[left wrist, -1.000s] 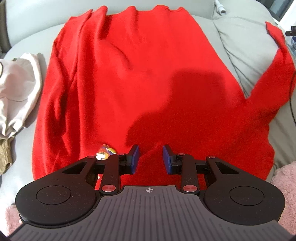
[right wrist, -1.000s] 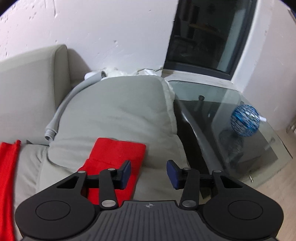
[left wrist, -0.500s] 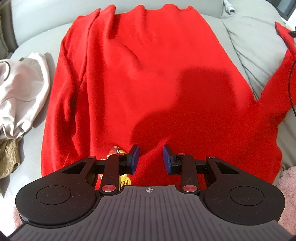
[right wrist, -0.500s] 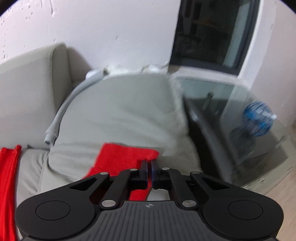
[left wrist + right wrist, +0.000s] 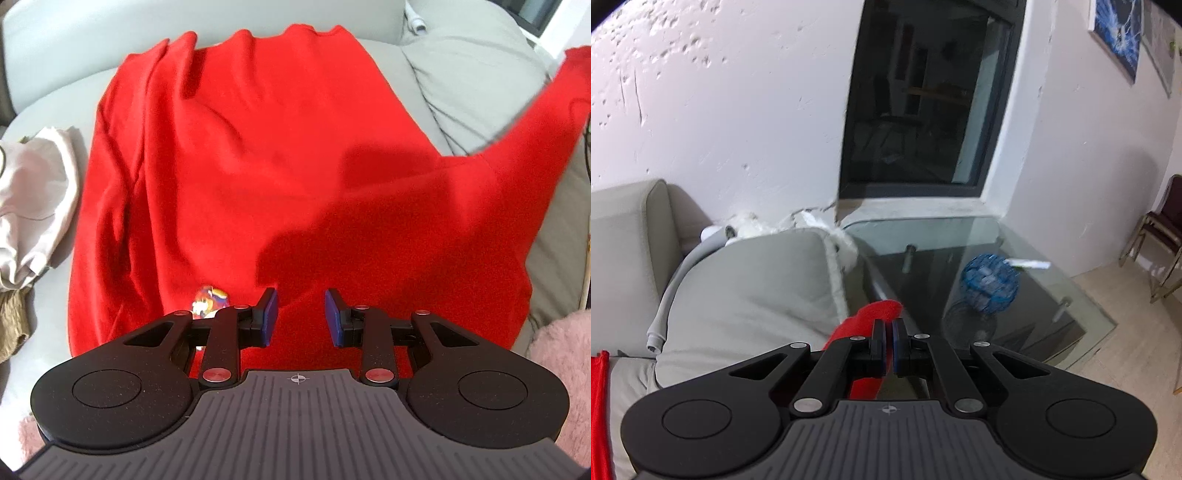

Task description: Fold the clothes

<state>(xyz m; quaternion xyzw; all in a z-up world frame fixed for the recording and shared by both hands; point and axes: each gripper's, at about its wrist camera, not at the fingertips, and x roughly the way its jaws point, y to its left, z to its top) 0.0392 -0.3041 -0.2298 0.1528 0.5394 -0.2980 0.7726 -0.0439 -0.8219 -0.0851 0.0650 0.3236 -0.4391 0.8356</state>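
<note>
A red sweater (image 5: 258, 155) lies spread flat on the grey sofa (image 5: 48, 110), with a small colourful patch (image 5: 208, 302) near its close edge. My left gripper (image 5: 300, 317) hovers over that close edge, open, its blue pads apart and only flat red cloth showing beneath the gap. The sweater's right sleeve (image 5: 546, 122) rises off the cushion toward the upper right. In the right wrist view my right gripper (image 5: 889, 332) is shut on the red sleeve end (image 5: 875, 314), which sticks out past the fingertips and hangs below them.
A pale beige garment (image 5: 33, 184) is bunched at the sofa's left side. A grey cushion (image 5: 753, 295) and a grey hose (image 5: 672, 291) sit by the armrest. A glass side table (image 5: 1052, 325) with a blue ball (image 5: 990, 280) stands to the right. Pink fluffy fabric (image 5: 561, 350) lies near right.
My right gripper closed on the sleeve end and lifted it off the cushion, tilting upward. In the left wrist view the sleeve now rises at the right. The left gripper stayed open in place.
</note>
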